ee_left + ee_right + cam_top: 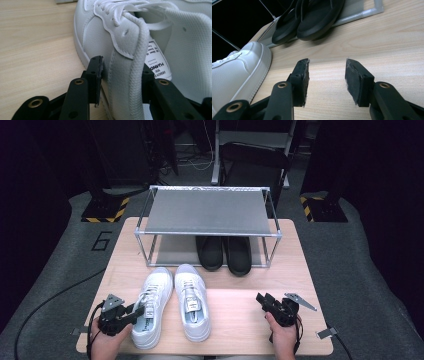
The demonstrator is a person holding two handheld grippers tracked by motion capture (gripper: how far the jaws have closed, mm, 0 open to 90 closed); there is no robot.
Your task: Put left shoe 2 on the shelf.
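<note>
Left gripper view, sneaker collar [130, 50] between tongs [122, 82]

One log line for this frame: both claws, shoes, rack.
left claw: shut on left white sneaker heel collar | right claw: open, nothing between | right white sneaker: on table | black shoes: rack bottom

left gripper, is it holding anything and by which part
The left gripper is clamped on the left white sneaker, by the padded collar wall at its heel end. The right gripper is open, holding nothing.

lab/test rig: dark curtains, hazard-striped stand bases [106, 211], floor cables [50, 300], numbered mat.
</note>
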